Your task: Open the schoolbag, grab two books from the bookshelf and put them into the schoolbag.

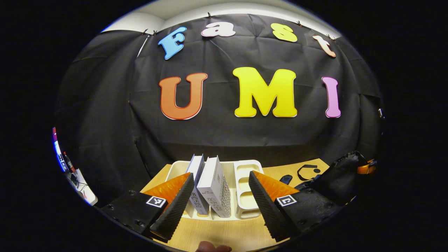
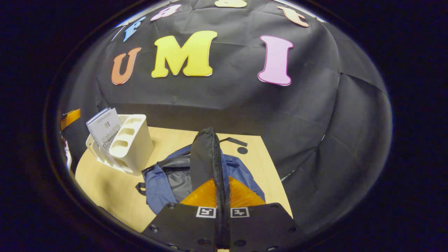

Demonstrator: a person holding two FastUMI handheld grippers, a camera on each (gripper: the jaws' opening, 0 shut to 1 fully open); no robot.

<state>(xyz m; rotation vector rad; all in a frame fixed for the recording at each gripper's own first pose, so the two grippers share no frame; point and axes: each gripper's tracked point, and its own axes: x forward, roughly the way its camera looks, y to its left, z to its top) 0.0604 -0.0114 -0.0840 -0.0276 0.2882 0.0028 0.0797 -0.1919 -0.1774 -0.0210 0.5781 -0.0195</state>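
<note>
In the left gripper view two white books [image 1: 213,185] stand upright in a cream bookshelf [image 1: 246,182] on the wooden table. My left gripper [image 1: 221,175] is open just in front of them, its fingers on either side of the books without touching them. In the right gripper view the blue schoolbag [image 2: 159,185] lies on the table with its dark inside showing. My right gripper [image 2: 221,183] is shut on the bag's black zippered flap [image 2: 206,154] and holds it up. The bookshelf [image 2: 134,143] and the books [image 2: 104,127] stand at the left there.
The wooden table [image 1: 224,232] runs up to the black cloth wall. A black strap and a small round piece [image 2: 241,150] lie behind the bag. The bag's dark edge [image 1: 344,173] rises at the right of the left gripper view. A thumb tip [image 1: 213,248] shows at the bottom.
</note>
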